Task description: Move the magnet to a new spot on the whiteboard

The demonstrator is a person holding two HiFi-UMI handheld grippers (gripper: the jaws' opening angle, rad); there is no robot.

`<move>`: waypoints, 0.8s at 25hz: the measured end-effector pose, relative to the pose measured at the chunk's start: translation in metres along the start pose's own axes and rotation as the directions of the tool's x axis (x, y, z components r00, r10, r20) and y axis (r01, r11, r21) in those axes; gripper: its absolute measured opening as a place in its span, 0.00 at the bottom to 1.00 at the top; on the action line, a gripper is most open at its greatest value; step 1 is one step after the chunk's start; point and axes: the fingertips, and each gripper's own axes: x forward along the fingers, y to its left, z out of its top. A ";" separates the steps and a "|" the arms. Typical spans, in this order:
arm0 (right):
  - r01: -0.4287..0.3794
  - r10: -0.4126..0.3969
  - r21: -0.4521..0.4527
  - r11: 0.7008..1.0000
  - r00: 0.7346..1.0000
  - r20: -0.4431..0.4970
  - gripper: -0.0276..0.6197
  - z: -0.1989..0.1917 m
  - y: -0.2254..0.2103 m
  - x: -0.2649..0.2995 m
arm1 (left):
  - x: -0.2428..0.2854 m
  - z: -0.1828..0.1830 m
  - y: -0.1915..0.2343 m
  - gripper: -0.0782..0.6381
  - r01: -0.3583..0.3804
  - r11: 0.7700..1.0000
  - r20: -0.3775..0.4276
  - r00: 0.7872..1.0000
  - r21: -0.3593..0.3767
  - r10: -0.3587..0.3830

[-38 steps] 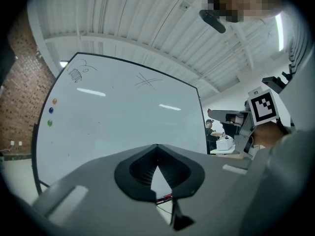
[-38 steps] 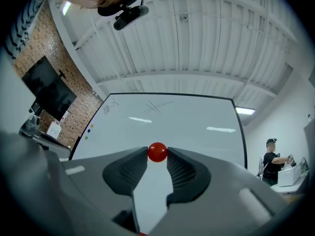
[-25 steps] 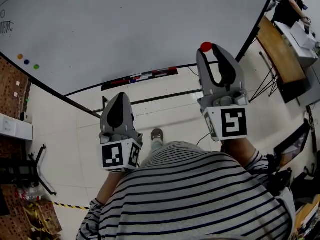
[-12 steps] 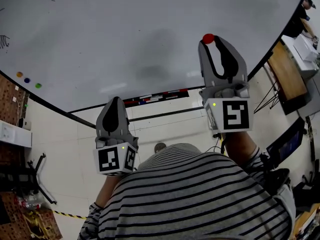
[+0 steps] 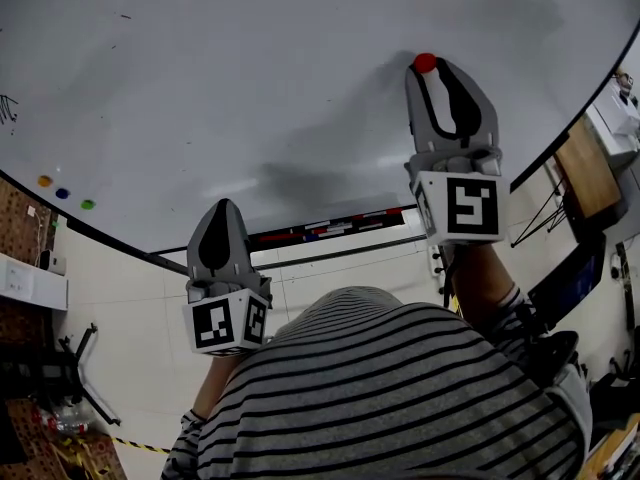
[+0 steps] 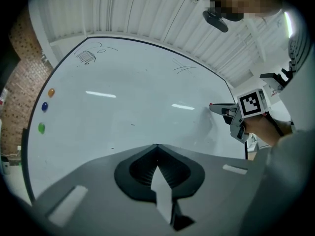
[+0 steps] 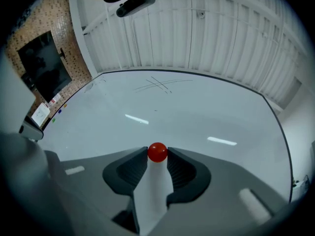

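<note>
Right gripper [image 5: 428,70] raised to the whiteboard [image 5: 250,88], its fingers closed narrowly on the small red magnet [image 7: 157,152], which is pinched by its sides at the very fingertips. This hold leaves the magnet's face free to meet the whiteboard. The magnet lies toward the whiteboard's right half, well apart from the three coloured magnets [image 5: 62,193] (orange, blue, green) near the whiteboard's left edge. Whether the red magnet already touches the whiteboard cannot be told; it is at the surface or just off it. The likely step is setting it down at the new spot.

Left gripper [image 5: 218,208] hangs low, in front of the whiteboard's bottom edge. Its fingers are pressed together with nothing between them, since it has no part in the carry.

Writing: a small doodle [image 6: 86,57] at the whiteboard's upper left and a few crossed strokes [image 7: 157,85] higher up, neither forming readable words. The pen tray [image 5: 330,228] under the whiteboard shows no legible label. Each gripper's cube bears only black-and-white square markers.
</note>
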 end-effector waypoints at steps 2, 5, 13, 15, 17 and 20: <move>0.013 -0.013 -0.007 1.000 1.000 -0.006 0.23 -0.002 -0.002 0.004 | 0.002 0.002 0.004 0.13 -0.001 1.000 0.002 1.000 -0.002 0.001; 0.029 -0.029 -0.014 0.999 1.000 -0.004 0.23 -0.002 -0.004 0.006 | 0.003 0.002 0.006 0.13 -0.001 1.000 -0.003 1.000 -0.010 0.001; 0.010 -0.010 0.006 1.000 1.000 0.018 0.22 -0.006 -0.005 -0.006 | 0.003 -0.008 -0.001 0.13 0.008 1.000 -0.024 1.000 -0.021 -0.009; 0.000 0.000 0.016 1.000 1.000 0.022 0.22 -0.008 -0.005 -0.017 | 0.002 -0.013 -0.006 0.13 0.010 1.000 -0.029 1.000 -0.019 -0.010; -0.014 0.013 0.035 0.999 1.000 0.010 0.22 -0.017 -0.005 -0.031 | 0.002 -0.023 -0.014 0.13 0.014 1.000 -0.038 0.999 -0.022 -0.015; -0.033 0.033 0.048 0.998 0.999 -0.013 0.22 -0.020 -0.010 -0.063 | -0.007 -0.025 -0.037 0.13 0.031 0.999 -0.037 0.999 -0.015 -0.032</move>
